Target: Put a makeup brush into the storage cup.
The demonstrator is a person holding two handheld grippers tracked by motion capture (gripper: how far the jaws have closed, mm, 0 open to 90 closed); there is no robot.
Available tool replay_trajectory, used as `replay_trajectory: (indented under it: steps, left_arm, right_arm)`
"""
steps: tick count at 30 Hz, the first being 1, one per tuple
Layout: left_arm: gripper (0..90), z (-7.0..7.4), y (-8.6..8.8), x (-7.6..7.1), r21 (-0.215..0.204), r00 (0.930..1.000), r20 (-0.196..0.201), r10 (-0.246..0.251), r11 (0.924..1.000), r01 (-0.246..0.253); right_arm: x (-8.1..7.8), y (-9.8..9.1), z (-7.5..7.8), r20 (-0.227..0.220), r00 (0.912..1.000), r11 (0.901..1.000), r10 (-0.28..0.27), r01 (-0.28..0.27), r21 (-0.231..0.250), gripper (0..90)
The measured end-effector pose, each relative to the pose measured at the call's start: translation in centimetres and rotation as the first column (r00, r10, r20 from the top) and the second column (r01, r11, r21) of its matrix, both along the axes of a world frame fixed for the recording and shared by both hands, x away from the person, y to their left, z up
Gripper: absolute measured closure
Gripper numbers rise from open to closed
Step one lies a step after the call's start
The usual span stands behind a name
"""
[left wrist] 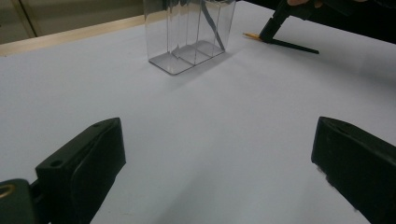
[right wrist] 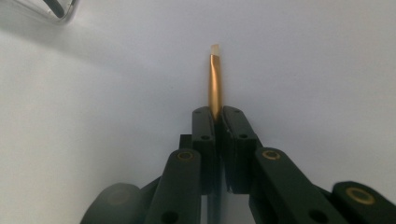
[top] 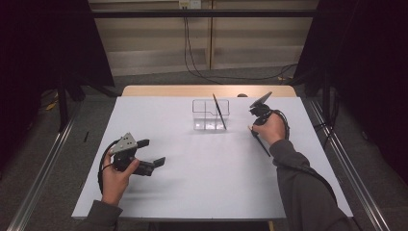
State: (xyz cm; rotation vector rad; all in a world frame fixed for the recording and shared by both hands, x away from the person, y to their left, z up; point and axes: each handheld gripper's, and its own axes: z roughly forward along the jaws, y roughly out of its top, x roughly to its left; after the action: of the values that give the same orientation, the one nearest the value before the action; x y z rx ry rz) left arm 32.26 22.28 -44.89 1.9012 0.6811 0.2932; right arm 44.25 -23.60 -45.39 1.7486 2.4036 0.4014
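A clear plastic holder with several compartments stands at the far middle of the white table. A thin black stick leans inside it. My right gripper is to the holder's right, pointing down at the table. It is shut on a slim brush with a gold ferrule and a pale tip. The brush's black handle trails back along the table. My left gripper rests near the front left, open with nothing between its jaws.
A wooden strip runs along the table's far edge, with a small dark object on it. Metal rails flank the table on the floor. Cables hang behind.
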Motion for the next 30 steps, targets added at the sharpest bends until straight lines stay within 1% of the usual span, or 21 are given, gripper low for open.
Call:
replay_trajectory:
  steps: [2, 3, 4, 5, 10, 11, 13, 15, 17, 18, 21, 22, 23, 24, 26, 30]
  left_arm:
    - [2.6, 0.0, 0.0, 0.0, 0.004, 1.0000, 0.001, 0.003, 1.0000, -0.003]
    - [2.5, 0.0, 0.0, 0.0, 0.004, 1.0000, -0.001, 0.005, 1.0000, -0.005]
    - [2.5, 0.0, -0.1, 0.0, 0.000, 1.0000, -0.003, 0.009, 1.0000, -0.009]
    - [2.5, 0.0, -0.1, 0.0, 0.006, 1.0000, 0.000, 0.008, 0.9999, -0.008]
    - [2.5, 0.0, -0.2, 0.1, 0.005, 1.0000, -0.003, 0.002, 1.0000, -0.002]
    - [2.5, 0.0, -0.2, 0.1, 0.006, 1.0000, -0.003, 0.001, 1.0000, -0.001]
    - [2.5, 0.0, -0.3, 0.1, 0.005, 1.0000, -0.004, 0.001, 1.0000, -0.001]
    - [2.5, 0.0, -0.3, 0.1, 0.005, 1.0000, -0.005, 0.000, 1.0000, 0.000]
    - [2.5, 0.0, -0.2, 0.1, 0.004, 1.0000, -0.003, 0.000, 1.0000, 0.000]
    - [2.5, 0.0, -0.2, 0.1, 0.010, 1.0000, -0.001, 0.005, 0.9999, -0.005]
    - [2.5, 0.0, -0.1, 0.0, 0.009, 1.0000, 0.000, 0.008, 0.9999, -0.008]
    - [2.5, 0.0, -0.1, 0.1, 0.010, 1.0000, 0.001, 0.009, 0.9999, -0.009]
    - [2.5, 0.0, -0.1, 0.1, 0.012, 1.0000, 0.000, 0.007, 0.9999, -0.007]
    - [2.5, 0.0, -0.1, 0.1, 0.012, 1.0000, -0.001, 0.007, 0.9999, -0.007]
    - [2.5, 0.0, -0.2, 0.1, 0.010, 1.0000, -0.001, 0.006, 0.9999, -0.006]
    - [2.5, 0.0, -0.2, 0.1, 0.005, 1.0000, -0.002, 0.004, 1.0000, -0.004]
  right_arm:
    - [-0.1, -0.2, 0.3, 0.014, 0.9998, 0.9999, -0.012, 0.012, 0.004, 84.6]
    - [-0.2, -0.4, 0.4, 0.023, 0.9997, 0.9999, -0.009, 0.009, 0.010, 84.6]
    - [-0.2, -0.6, 0.6, 0.031, 0.9994, 0.9997, -0.016, 0.015, 0.021, 84.6]
    - [-0.3, -0.7, 0.8, 0.032, 0.9993, 0.9995, -0.016, 0.015, 0.029, 84.6]
    - [-0.7, -1.2, 1.5, 0.080, 0.9964, 0.9973, -0.025, 0.020, 0.071, 84.6]
    - [-0.7, -1.3, 1.6, 0.099, 0.9948, 0.9968, -0.023, 0.015, 0.079, 84.6]
    - [-0.8, -1.3, 1.8, 0.122, 0.9921, 0.9948, -0.027, 0.015, 0.101, 84.6]
    - [-1.0, -1.2, 1.9, 0.155, 0.9874, 0.9934, -0.035, 0.017, 0.113, 84.6]
    - [-1.1, -1.2, 2.1, 0.175, 0.9836, 0.9918, -0.044, 0.022, 0.125, 84.6]
    - [-1.2, -1.3, 2.1, 0.184, 0.9817, 0.9910, -0.049, 0.025, 0.132, 84.6]
    - [-1.4, -1.4, 2.3, 0.228, 0.9714, 0.9886, -0.065, 0.031, 0.147, 84.6]
    - [-1.4, -1.5, 2.3, 0.252, 0.9655, 0.9862, -0.067, 0.026, 0.163, 84.6]
    - [-1.5, -1.6, 2.3, 0.263, 0.9627, 0.9858, -0.065, 0.021, 0.167, 84.6]
    - [-1.5, -1.6, 2.4, 0.277, 0.9574, 0.9835, -0.081, 0.032, 0.178, 84.6]
    - [-1.7, -1.8, 2.5, 0.303, 0.9486, 0.9797, -0.091, 0.030, 0.198, 84.6]
    - [-2.0, -1.8, 2.8, 0.350, 0.9311, 0.9754, -0.105, 0.028, 0.219, 84.6]
